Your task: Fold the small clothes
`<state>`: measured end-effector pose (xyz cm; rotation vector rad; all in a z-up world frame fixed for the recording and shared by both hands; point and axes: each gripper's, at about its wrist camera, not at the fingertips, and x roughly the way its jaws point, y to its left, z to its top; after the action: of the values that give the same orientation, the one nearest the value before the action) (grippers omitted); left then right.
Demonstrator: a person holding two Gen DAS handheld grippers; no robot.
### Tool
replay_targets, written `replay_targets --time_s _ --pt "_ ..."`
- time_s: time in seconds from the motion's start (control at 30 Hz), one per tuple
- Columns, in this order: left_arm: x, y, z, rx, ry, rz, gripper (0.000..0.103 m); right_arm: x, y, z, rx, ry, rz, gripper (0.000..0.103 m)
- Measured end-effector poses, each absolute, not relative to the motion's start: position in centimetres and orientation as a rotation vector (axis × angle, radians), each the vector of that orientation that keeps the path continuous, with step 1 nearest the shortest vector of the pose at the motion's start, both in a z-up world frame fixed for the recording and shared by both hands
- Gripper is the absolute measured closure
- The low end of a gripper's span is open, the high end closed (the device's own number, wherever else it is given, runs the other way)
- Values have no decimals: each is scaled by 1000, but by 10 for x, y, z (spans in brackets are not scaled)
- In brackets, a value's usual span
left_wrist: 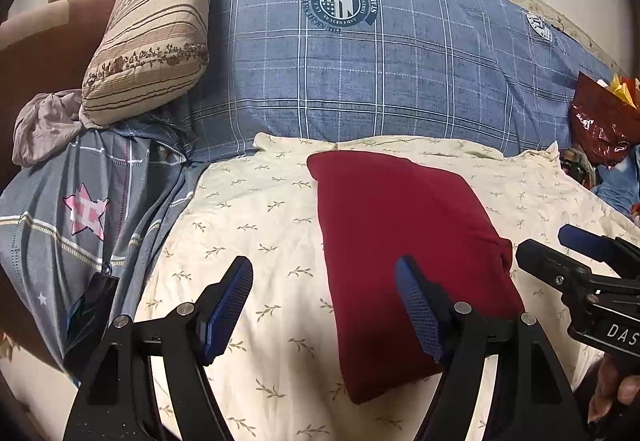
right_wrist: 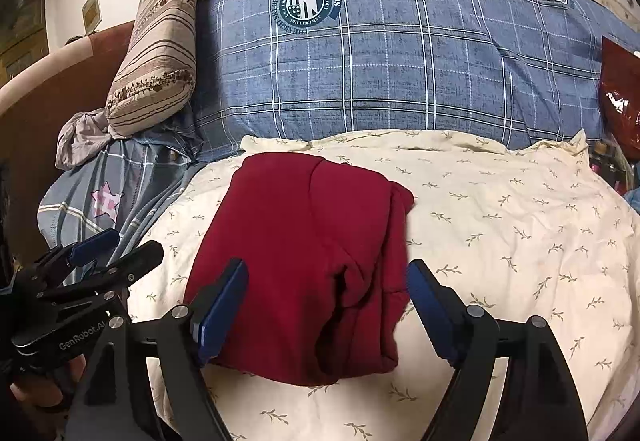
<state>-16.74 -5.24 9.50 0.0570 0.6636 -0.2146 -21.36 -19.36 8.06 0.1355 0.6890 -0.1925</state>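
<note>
A dark red garment [left_wrist: 404,241] lies folded into a rough rectangle on the cream leaf-print sheet [left_wrist: 260,225]. It also shows in the right wrist view [right_wrist: 304,265], with creased layers along its right and near edges. My left gripper [left_wrist: 324,305] is open and empty, held just above the sheet, its right finger over the garment's left part. My right gripper [right_wrist: 326,305] is open and empty above the garment's near end. The right gripper shows at the right edge of the left wrist view [left_wrist: 560,257]; the left gripper shows at the left of the right wrist view [right_wrist: 116,249].
A blue plaid quilt [left_wrist: 380,73] is piled behind the sheet. A striped beige pillow [left_wrist: 156,29] leans at the back left above a grey star-print cloth [left_wrist: 80,209]. A shiny red bag [left_wrist: 600,121] sits at the right.
</note>
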Motion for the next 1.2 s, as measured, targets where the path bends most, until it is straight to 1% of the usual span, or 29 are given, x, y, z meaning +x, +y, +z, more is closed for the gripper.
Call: replay_targets --time_s 1.2 --pt "-150 -59 80 42 696 -201 30 -196 -188 63 108 751 -186 19"
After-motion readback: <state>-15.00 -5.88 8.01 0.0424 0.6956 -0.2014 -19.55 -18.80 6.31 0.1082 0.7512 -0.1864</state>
